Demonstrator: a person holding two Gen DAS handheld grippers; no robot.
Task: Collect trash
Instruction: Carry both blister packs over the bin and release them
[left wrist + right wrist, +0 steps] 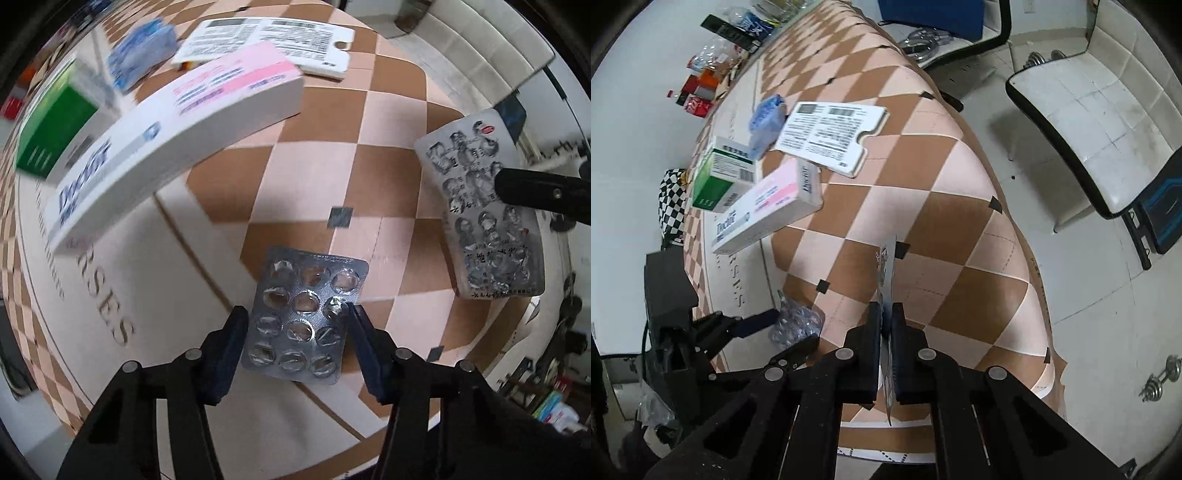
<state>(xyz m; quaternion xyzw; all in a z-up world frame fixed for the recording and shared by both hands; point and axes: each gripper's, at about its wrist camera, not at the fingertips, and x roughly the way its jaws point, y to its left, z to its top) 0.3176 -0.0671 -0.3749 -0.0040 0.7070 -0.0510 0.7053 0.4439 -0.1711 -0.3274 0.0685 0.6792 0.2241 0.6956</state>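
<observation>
A used silver blister pack lies between the fingers of my left gripper. The jaws stand at its two side edges, touching or nearly so. It also shows in the right wrist view. My right gripper is shut on a second emptied blister sheet, held edge-on above the table. In the left wrist view that printed silver sheet hangs at the right with a black finger across it.
The table has a brown and pink diamond cloth. On it lie a long pink-white medicine box, a green box, a flat white barcode box and a blue packet. White chairs stand right of the table.
</observation>
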